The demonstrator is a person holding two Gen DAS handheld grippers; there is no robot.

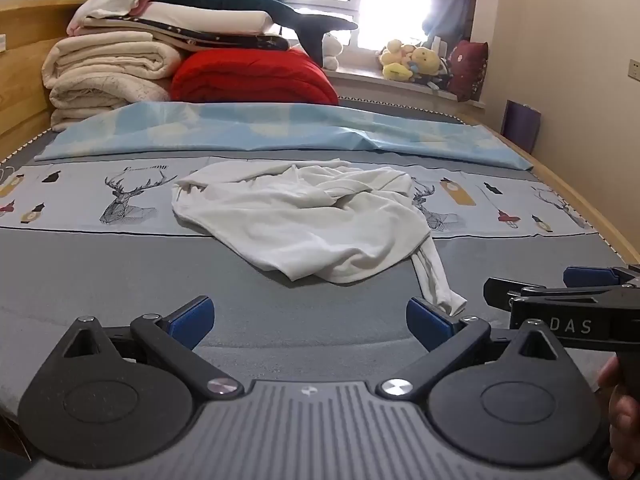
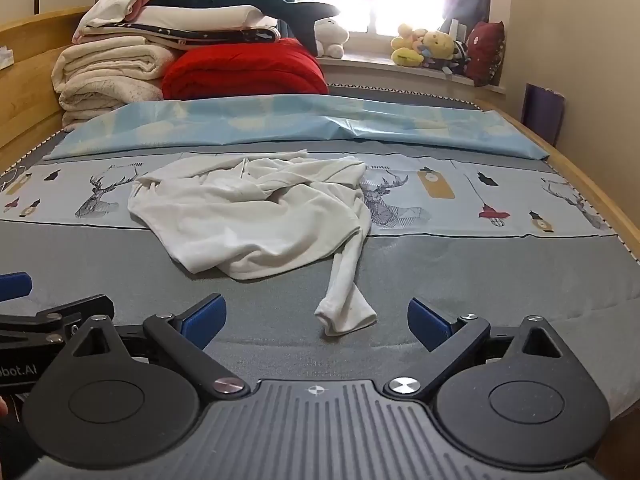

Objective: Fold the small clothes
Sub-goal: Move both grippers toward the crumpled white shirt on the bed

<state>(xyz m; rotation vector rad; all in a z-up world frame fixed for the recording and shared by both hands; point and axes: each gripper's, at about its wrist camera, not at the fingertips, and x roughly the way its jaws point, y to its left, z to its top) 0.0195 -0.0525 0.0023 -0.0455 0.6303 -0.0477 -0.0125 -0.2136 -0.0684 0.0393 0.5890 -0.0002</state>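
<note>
Both tongs, left gripper (image 1: 310,322) and right gripper (image 2: 316,320), gaping empty; crumpled white top (image 2: 256,216) lies beyond, sleeve (image 2: 344,296) trailing nearest the right one.

One white garment (image 2: 256,216) is lying ahead of the fingers, with one sleeve (image 2: 346,292) trailing back between them. Two grippers are showing, left (image 1: 310,320) and right (image 2: 316,320), each spreading two blue pads (image 2: 202,318). Beyond the garment, one red quilt (image 2: 244,70) is sitting beside one stack of pale blankets (image 2: 108,68).
</note>
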